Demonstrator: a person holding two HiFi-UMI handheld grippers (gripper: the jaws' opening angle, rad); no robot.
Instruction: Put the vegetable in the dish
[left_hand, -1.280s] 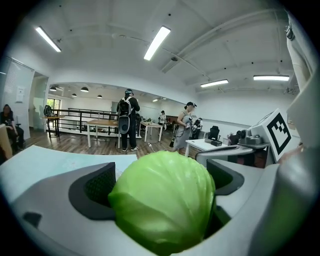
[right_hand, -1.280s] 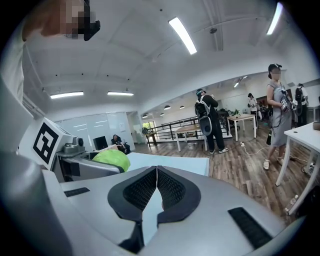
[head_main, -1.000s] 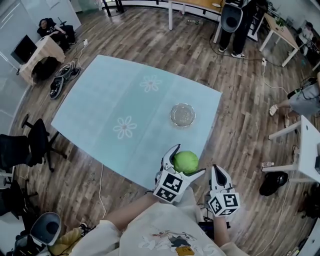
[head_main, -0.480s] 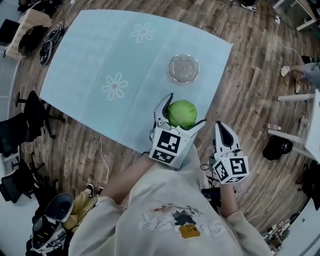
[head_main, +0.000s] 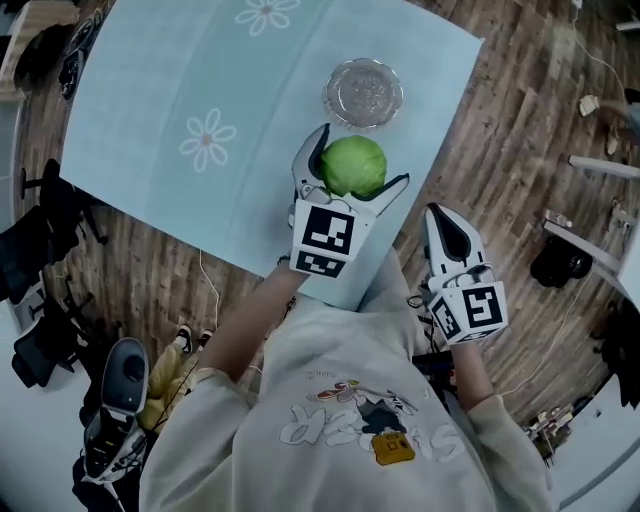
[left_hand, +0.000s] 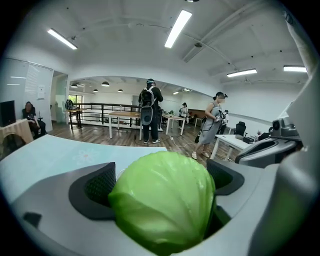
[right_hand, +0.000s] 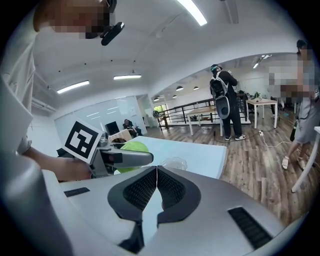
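Observation:
A round green cabbage (head_main: 353, 166) sits clamped between the jaws of my left gripper (head_main: 352, 158), held above the table's near edge. In the left gripper view the cabbage (left_hand: 162, 200) fills the space between both dark pads. A clear glass dish (head_main: 363, 92) stands on the pale blue table (head_main: 180, 80) just beyond the cabbage, and it looks empty. My right gripper (head_main: 443, 222) hangs off the table's near right side over the wooden floor, with its jaws pressed together and nothing in them. From the right gripper view I see the dish (right_hand: 172, 163) and the cabbage (right_hand: 131, 147) ahead.
The tablecloth carries printed daisy flowers (head_main: 205, 140). Black office chairs (head_main: 40, 210) stand left of the table. Other people (left_hand: 148, 107) and desks (left_hand: 125, 116) fill the far room. A white table leg (head_main: 605, 168) and a dark bag (head_main: 558, 262) lie at the right.
My left gripper has carried the cabbage forward toward the dish, from the table's near edge to just short of the dish. The right gripper stays shut beside me.

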